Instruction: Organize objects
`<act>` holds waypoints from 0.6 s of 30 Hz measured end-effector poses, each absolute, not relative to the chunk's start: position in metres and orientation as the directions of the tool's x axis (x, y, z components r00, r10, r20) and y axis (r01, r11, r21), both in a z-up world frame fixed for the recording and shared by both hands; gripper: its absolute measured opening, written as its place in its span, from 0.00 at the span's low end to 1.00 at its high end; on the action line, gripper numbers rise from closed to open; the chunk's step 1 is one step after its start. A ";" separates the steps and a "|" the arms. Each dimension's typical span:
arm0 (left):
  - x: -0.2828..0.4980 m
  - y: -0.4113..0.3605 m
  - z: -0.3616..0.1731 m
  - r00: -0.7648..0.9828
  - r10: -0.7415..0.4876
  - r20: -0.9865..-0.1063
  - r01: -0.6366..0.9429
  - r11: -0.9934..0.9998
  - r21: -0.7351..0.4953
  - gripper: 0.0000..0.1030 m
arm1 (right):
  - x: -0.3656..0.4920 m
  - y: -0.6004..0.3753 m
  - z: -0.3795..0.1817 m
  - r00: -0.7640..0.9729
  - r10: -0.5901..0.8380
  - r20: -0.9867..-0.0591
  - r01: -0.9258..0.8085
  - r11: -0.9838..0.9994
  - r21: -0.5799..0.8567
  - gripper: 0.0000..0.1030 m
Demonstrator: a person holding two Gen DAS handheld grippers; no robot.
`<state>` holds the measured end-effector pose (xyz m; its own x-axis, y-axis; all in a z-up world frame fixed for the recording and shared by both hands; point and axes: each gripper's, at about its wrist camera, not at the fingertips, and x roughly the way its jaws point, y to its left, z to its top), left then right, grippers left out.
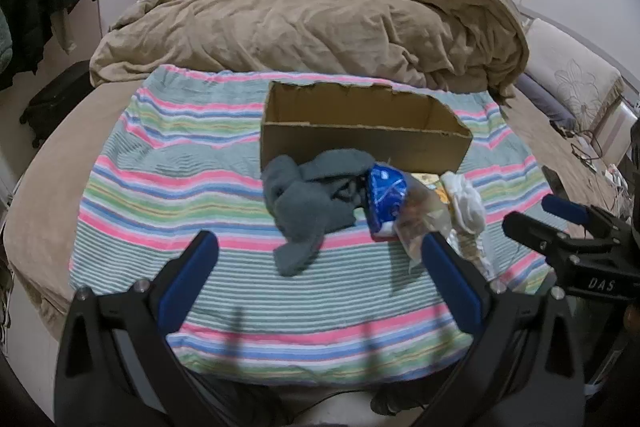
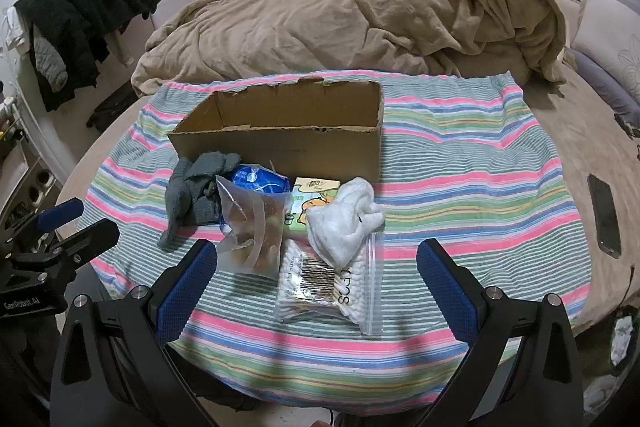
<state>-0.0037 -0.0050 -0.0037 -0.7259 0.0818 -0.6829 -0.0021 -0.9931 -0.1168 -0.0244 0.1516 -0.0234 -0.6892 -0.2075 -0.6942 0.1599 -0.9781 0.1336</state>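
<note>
cardboard box (image 2: pixel 280 131) (open-topped) behind clutter; left gripper (image 1: pixel 320 259) and right gripper (image 2: pixel 316 263) both spread, empty.

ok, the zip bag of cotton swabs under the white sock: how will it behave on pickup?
The clear zip bag of cotton swabs probably sags and crinkles, being thin plastic. Likely light, with swabs shifting inside. The crumpled white sock lying on its far edge may slide off.

The left gripper (image 1: pixel 320 259) is held low with its two blue-padded fingers (image 1: pixel 188 279) spread wide apart, nothing between them. The right gripper (image 2: pixel 316 263) sits level beside the left gripper, to its right, its blue pads (image 2: pixel 448 291) likewise spread wide, gripping nothing. Both point forward, roughly parallel.
</note>
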 end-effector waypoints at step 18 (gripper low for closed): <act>-0.003 -0.003 -0.004 -0.724 0.090 -0.684 -0.009 -0.993 -0.121 0.99 | -0.025 0.153 -0.026 -0.688 -0.206 -0.696 0.155 -0.978 0.137 0.99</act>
<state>-0.0032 -0.0032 -0.0044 -0.7237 0.0900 -0.6842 -0.0087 -0.9926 -0.1213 -0.0253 0.1529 -0.0258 -0.6877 -0.2063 -0.6960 0.1549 -0.9784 0.1369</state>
